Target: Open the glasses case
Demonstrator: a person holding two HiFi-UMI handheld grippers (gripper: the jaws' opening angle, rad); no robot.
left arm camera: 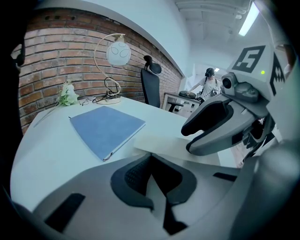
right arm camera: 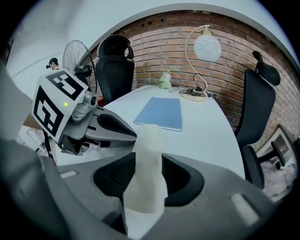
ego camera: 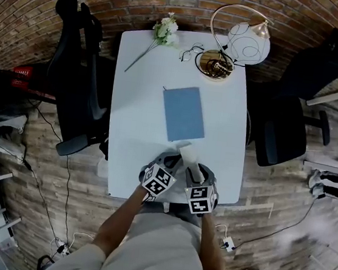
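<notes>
Left gripper [left arm camera: 151,161]: pads drawn almost together, only a thin slot between them, pinching the near edge of the glasses case [ego camera: 186,152]; marker cube towards the person.
Glasses case: pale, cream-coloured, shut; over the table's near edge, just in front of the blue notebook [ego camera: 184,113], one end pointing at it; held between the two grippers.
Right gripper [right arm camera: 147,164]: jaws clamped on the case, which rises between the dark pads and fills the gap; close beside the left gripper, their fingers nearly meeting at the case.
Left forearm [ego camera: 118,223]: bare, angled inward and forward to the table edge.
Right forearm [ego camera: 209,252]: bare, angled inward likewise, so both arms converge at the case.
Table [ego camera: 139,128]: white, rectangular; notebook lying flat at its middle, a little askew; at the far end, a white flower sprig [ego camera: 164,32], then a pair of glasses [ego camera: 191,51], then a lamp [ego camera: 247,42] with gold coiled base and round white shade.
Room: black office chair [ego camera: 78,77] at the table's left, a second black chair [ego camera: 293,116] at its right; brick wall [right arm camera: 159,51] behind the far end.
</notes>
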